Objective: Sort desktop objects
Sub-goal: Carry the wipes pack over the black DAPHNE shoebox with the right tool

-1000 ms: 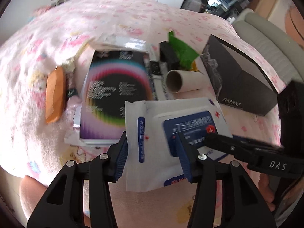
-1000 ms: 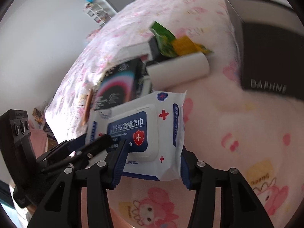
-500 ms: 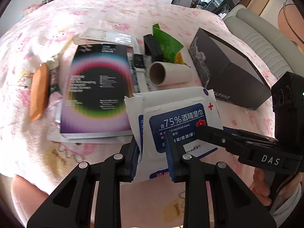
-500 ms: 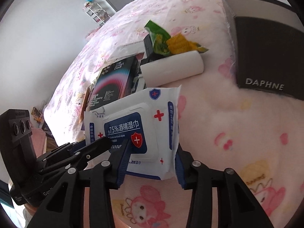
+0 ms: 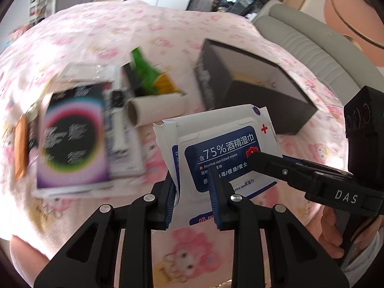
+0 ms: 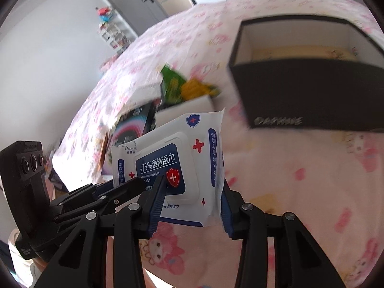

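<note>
A white and blue pack of alcohol wet wipes is held up off the pink cloth by both grippers. My left gripper is shut on its left end. My right gripper is shut across its right part; the pack also shows in the right wrist view. An open black box marked DAPHNE stands beyond the pack, its inside pale; it also shows in the left wrist view.
On the pink patterned cloth lie a black rainbow-print box, a cardboard tube, a green and yellow packet, an orange comb and a white tube. A grey sofa stands behind.
Both grippers have lifted the wipes pack higher and carried it towards the black box, whose open inside now shows. The left gripper closed on the pack's end.
</note>
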